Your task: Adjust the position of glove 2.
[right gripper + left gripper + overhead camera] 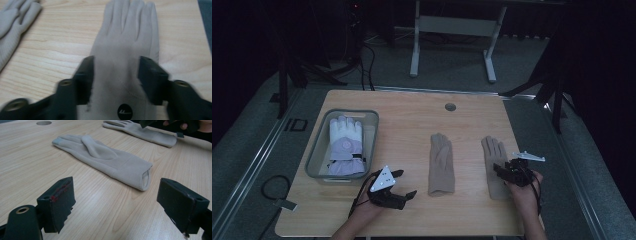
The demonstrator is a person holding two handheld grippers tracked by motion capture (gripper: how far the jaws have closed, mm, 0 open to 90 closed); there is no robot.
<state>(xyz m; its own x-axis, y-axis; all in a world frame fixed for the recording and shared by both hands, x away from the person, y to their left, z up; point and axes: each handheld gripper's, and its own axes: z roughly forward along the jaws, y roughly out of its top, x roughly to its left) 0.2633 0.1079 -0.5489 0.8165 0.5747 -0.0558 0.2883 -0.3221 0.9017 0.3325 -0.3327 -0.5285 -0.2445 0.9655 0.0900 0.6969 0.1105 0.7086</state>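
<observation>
Jaws of the right gripper (pixel 503 169) stand apart over the wrist end of the right-hand tan glove (pixel 494 167), one pad each side of the fabric w/ nothing pinched between them; glove lies flat, fingers pointing away from the person, near the table's (pixel 412 125) right edge. Right gripper view: glove (pixel 125 47) runs up btwn the two black jaws, a small round logo patch near its cuff. Left gripper (pixel 404 184) rests low on the wood at the near left, jaws wide open & empty, aimed at the second tan glove (pixel 441 165) lying mid-table, cuff toward the person. At far left, a clear bin (pixel 314 150) holds a white-and-lilac ski glove (pixel 345 145).
</observation>
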